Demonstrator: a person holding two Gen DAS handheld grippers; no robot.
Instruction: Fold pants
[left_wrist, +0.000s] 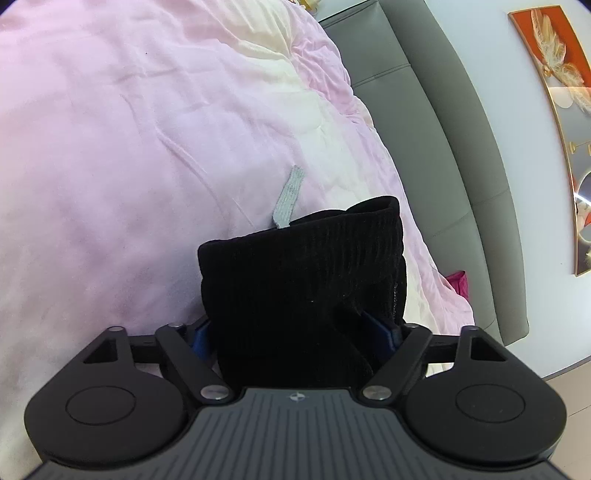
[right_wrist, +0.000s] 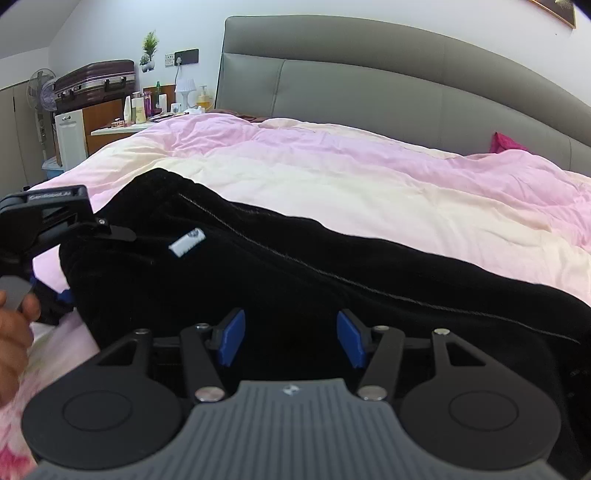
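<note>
Left wrist view: my left gripper (left_wrist: 301, 332) is clenched on a thick bunch of the black pants (left_wrist: 303, 273), blue pads half buried in the cloth.
Grey tab: a small grey strip (left_wrist: 289, 203) sticks out beyond the bunch, over the pink duvet (left_wrist: 129, 147).
Right wrist view: my right gripper (right_wrist: 291, 338) is released, blue pads apart, low over the pants (right_wrist: 295, 266).
Pants: spread across the bed, white label (right_wrist: 187, 242) showing.
Backdrop: grey headboard (right_wrist: 369, 74).
</note>
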